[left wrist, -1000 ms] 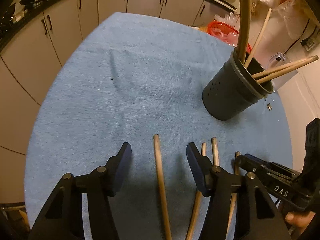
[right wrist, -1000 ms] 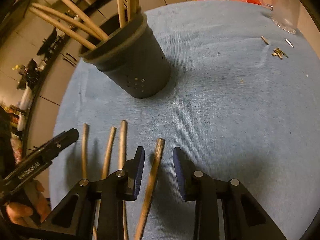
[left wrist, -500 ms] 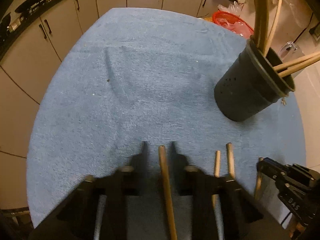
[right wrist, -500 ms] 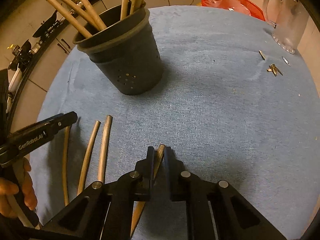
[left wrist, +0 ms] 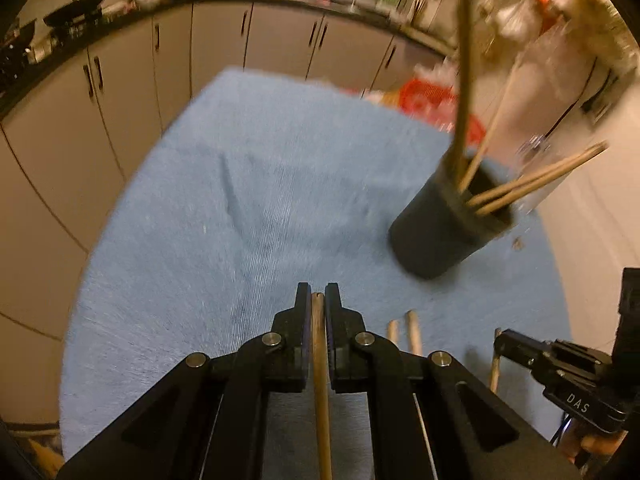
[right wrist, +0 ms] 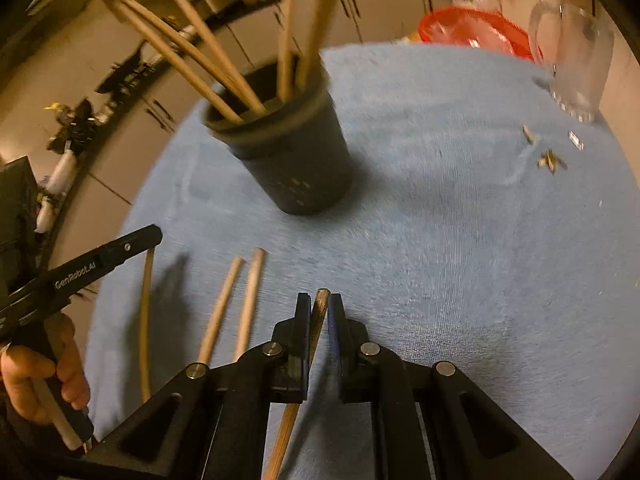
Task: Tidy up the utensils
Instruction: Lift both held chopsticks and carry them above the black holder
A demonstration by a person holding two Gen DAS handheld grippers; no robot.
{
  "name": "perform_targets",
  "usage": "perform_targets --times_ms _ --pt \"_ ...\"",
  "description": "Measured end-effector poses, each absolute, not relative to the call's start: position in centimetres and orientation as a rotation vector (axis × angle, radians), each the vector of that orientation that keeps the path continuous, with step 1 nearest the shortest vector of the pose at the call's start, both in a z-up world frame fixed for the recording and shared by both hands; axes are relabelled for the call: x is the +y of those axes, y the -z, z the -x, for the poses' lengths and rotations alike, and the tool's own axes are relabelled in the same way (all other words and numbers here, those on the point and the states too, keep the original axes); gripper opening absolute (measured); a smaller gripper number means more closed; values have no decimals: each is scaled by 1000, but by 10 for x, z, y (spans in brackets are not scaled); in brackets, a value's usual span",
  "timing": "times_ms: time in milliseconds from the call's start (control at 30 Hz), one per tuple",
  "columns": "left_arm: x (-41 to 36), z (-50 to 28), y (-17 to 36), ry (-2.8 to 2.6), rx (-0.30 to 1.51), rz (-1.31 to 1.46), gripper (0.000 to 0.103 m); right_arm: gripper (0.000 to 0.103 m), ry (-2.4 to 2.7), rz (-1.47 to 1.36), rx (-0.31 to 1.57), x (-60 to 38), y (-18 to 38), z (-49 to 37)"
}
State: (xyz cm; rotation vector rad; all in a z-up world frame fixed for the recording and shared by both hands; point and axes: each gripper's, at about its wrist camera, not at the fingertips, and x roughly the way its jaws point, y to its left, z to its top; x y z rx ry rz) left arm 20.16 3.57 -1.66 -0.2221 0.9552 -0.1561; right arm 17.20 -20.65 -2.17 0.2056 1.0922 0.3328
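Left tool [left wrist: 318, 306]: closed on a wooden stick [left wrist: 321, 380], which runs straight back between its two black fingers, the tip just showing past them.
Left stick: held above the blue towel [left wrist: 240, 220] that covers the bench; blur makes it unclear whether its far end touches the cloth.
Loose sticks: three lie on the towel between the two tools, a pair side by side [right wrist: 236, 304] and a thinner bent one [right wrist: 145, 320] to their left, beside the left tool's arm.
Black cup [right wrist: 292, 152]: stands on the towel beyond the sticks, holding several long wooden handles [right wrist: 188, 56] that lean outward over its rim.
Right tool [right wrist: 319, 308]: closed on another wooden stick [right wrist: 316, 320], which slants between the fingers, with its dark tip at the fingertips.
Glass mug [right wrist: 576, 60]: at the towel's far right edge, near a red basket [right wrist: 472, 28].
Small scraps [right wrist: 552, 160]: scattered on the towel just in front of the mug.
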Motion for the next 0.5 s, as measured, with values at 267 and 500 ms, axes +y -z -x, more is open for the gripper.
perform_targets --times_ms 267,500 --pt "34 -165 -38 184 747 221 6 8 -403 -174 898 -215 -41 -131" --pt "22 -144 -70 218 651 172 6 7 -420 -157 742 -216 -89 -98"
